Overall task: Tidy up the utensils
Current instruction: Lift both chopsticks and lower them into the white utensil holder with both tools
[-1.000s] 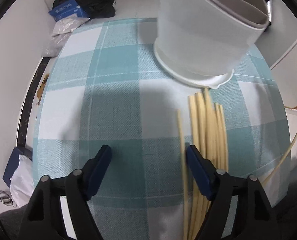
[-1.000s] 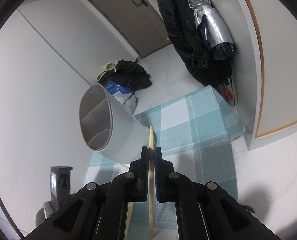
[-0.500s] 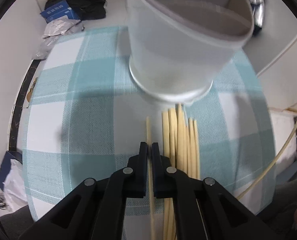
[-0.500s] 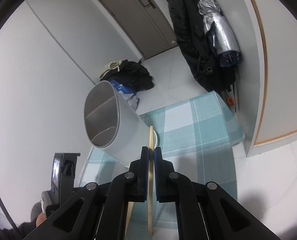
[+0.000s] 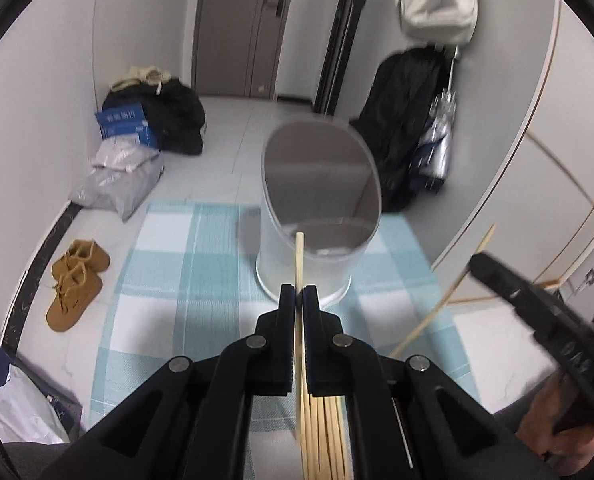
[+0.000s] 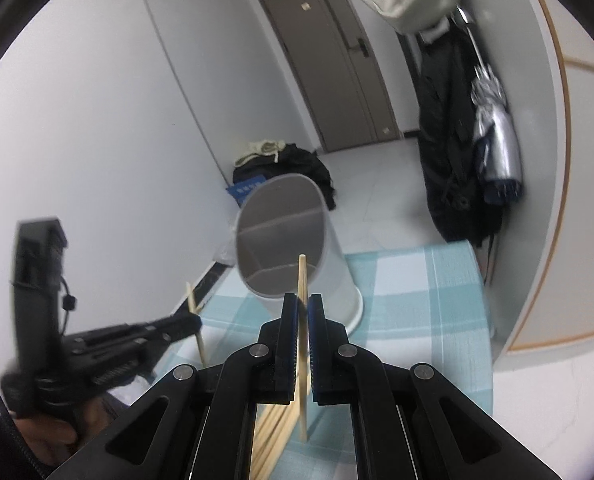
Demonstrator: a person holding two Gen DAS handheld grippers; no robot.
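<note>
Left black two-finger gripper (image 5: 299, 295): jaws clamped on one pale wooden chopstick (image 5: 299, 256). Right black gripper (image 6: 303, 307): clamped on another chopstick (image 6: 303, 280). White divided plastic holder (image 5: 317, 216): upright on teal-checked tablecloth (image 5: 177, 280). Remaining chopstick bundle (image 5: 325, 436): lying on cloth, near holder.

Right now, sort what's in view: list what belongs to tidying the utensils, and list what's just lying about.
Belongs to the job:
- left gripper, shut on a chopstick
- right gripper, shut on another chopstick
- white divided holder
- loose chopsticks on the checked cloth

Lying about:
- brown shoes
- blue box
- grey bag
- hanging coats
- folded umbrella
</note>
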